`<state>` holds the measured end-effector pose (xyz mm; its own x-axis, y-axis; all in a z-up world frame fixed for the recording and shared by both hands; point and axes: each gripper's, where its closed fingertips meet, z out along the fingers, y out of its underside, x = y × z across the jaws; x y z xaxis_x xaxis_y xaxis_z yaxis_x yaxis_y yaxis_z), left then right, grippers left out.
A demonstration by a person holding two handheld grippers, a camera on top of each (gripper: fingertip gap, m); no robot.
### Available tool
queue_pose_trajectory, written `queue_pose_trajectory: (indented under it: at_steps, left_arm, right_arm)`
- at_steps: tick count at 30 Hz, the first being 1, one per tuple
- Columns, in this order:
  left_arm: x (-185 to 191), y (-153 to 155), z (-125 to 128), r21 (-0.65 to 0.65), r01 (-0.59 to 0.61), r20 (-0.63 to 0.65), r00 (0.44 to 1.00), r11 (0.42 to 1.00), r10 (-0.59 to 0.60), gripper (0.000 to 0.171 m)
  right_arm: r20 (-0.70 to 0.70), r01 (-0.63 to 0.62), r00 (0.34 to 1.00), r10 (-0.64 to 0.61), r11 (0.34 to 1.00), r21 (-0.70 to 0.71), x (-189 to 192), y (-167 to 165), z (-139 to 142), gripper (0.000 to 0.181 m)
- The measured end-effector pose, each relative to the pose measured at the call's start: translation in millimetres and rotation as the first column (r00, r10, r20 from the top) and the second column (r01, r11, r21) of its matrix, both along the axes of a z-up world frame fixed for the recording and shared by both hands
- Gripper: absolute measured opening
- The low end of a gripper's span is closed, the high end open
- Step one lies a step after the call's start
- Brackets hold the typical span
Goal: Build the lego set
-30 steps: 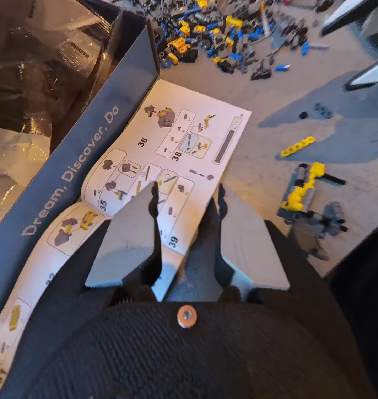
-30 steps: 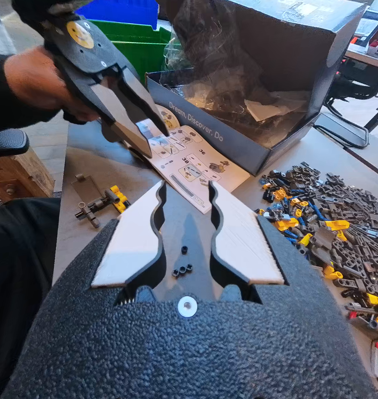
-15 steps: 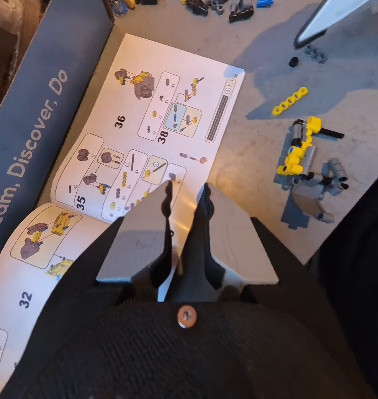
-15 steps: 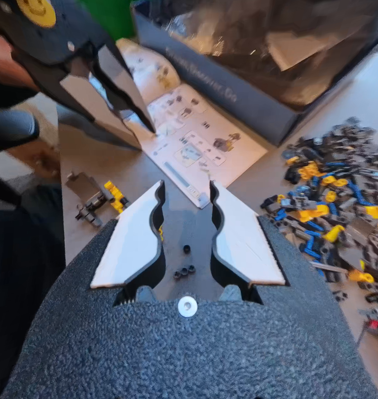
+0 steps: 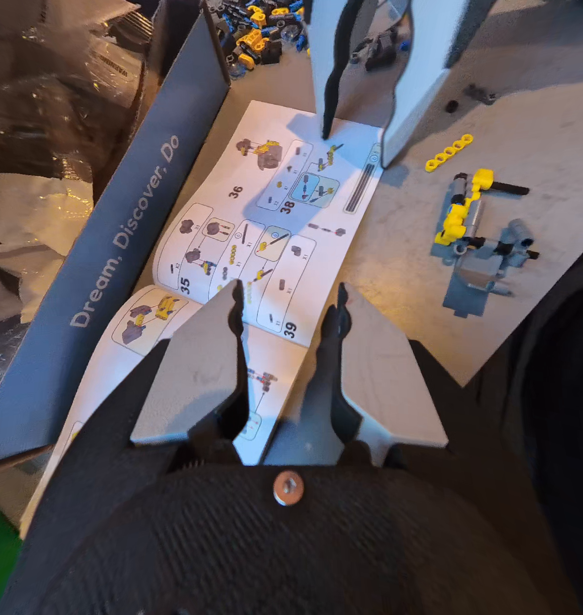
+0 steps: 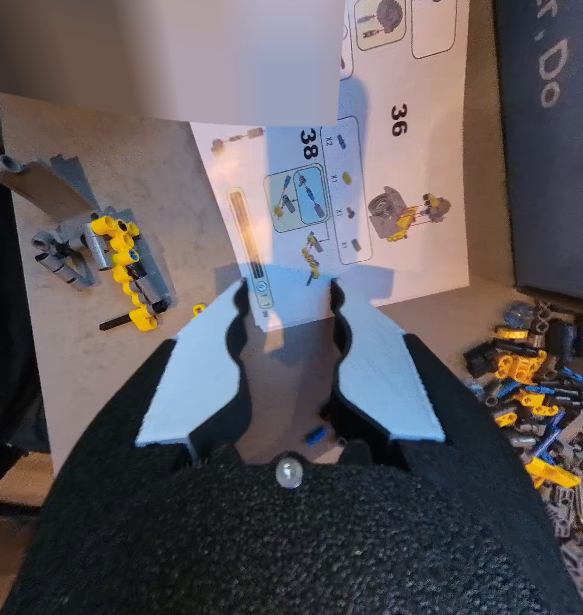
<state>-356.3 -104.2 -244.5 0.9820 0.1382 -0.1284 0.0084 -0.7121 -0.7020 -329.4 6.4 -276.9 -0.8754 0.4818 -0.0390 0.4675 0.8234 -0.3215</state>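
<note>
Fingers [image 5: 376, 359] of left gripper [image 5: 288, 289] spread wide over glossy curled instruction booklet [image 5: 217, 206], right gripper [image 6: 288, 286] likewise parted, tips at booklet's corner, knobbly yellow-grey brick assembly [image 5: 466, 233] at 2 o'clock, slate cardboard box [image 5: 93, 283] at 10, loose brick pile [image 6: 533, 392].

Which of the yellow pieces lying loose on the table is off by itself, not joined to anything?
The yellow five-hole strip, lying alone beside the booklet. The other yellow pieces sit in the half-built model or the pile.
</note>
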Motion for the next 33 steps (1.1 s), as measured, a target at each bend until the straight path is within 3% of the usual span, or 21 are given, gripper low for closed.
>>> queue_pose_trajectory:
  at_steps: [3, 4, 8, 15, 20, 24, 33]
  left_arm:
    - [0.3, 5.1, -8.1, -0.004, 0.011, 0.019, 1.000, 1.000, -0.011, 0.061]
    - [0.2, 6.8, -11.1, -0.010, 0.015, 0.023, 1.000, 1.000, -0.015, 0.062]
    - [2.1, 12.3, -14.4, -0.030, 0.036, -0.005, 0.999, 0.999, -0.036, 0.064]
    - [20.1, 32.3, -11.3, -0.031, 0.101, -0.067, 0.992, 0.994, -0.103, 0.073]
    - [12.3, 27.7, -19.3, -0.072, 0.066, -0.116, 0.990, 0.995, -0.074, 0.058]
    - [10.3, 25.1, -22.9, -0.062, 0.052, -0.071, 0.996, 0.997, -0.057, 0.053]
    - [8.9, 24.3, -14.0, -0.012, 0.051, -0.013, 0.999, 0.999, -0.051, 0.053]
  right_arm:
    - [0.058, -0.025, 0.998, 0.027, 0.999, -0.023, -0.5, -2.6, -0.1, 0.003]
    - [0.100, -0.023, 0.995, 0.027, 0.999, -0.042, 1.9, -5.8, -0.3, 0.000]
    - [0.105, -0.010, 0.994, 0.012, 1.000, -0.025, -1.1, -5.2, 0.5, 0.000]
    - [0.112, 0.027, 0.994, -0.014, 0.993, -0.113, 1.5, -13.8, 0.8, 0.001]
    - [-0.024, -0.036, 0.999, 0.034, 0.993, -0.109, 2.5, -9.6, 13.6, 0.049]
    - [-0.059, -0.103, 0.993, 0.099, 0.992, -0.070, 12.7, -8.3, 7.5, 0.055]
    - [-0.060, -0.091, 0.995, 0.085, 0.992, -0.093, 11.6, -15.5, 0.2, 0.042]
